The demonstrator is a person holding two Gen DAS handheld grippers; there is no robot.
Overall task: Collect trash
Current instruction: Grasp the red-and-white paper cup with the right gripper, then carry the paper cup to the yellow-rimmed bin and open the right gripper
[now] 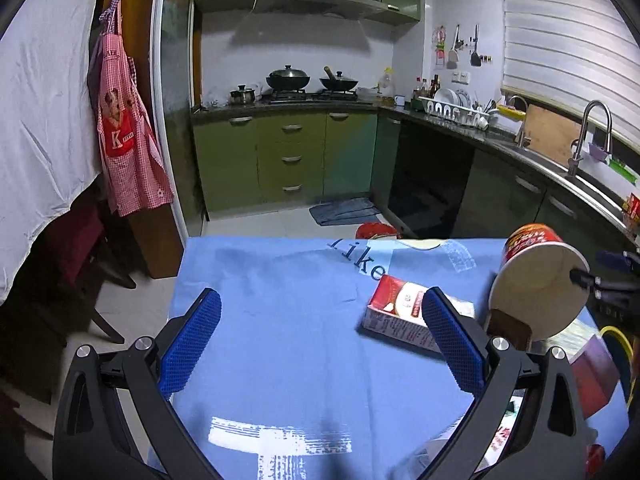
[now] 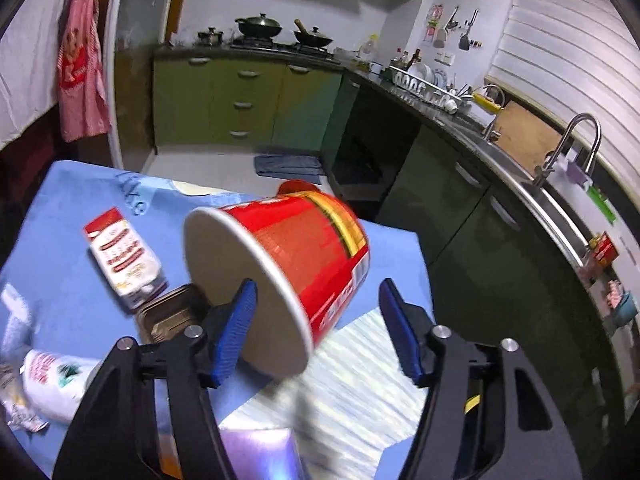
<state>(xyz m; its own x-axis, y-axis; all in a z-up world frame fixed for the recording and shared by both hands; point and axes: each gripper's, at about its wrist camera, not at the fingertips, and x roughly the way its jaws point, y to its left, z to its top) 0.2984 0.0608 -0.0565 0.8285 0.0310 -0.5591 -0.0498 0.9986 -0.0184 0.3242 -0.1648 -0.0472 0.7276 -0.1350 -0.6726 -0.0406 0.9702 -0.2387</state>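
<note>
The right gripper (image 2: 316, 328), half open, is straddling the red paper cup (image 2: 280, 272) at frame centre, not pressing; light, crushable, so grip its stiff base rim. The left gripper (image 1: 320, 340) is gaping, empty.

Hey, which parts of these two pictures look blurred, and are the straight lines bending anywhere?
Right wrist view: the red cup and striped cloth patch are motion-smeared; the countertop edge bows.
Left wrist view: mostly sharp, the milk carton slightly soft; the window blind curves toward the dark corners.

blue tablecloth (image 1: 280, 320) over table; green cabinets (image 1: 288, 156); two lidded woks (image 1: 288, 78) on stove; dish rack (image 1: 452, 110) on counter; checked apron (image 1: 124, 136) hanging at left.
</note>
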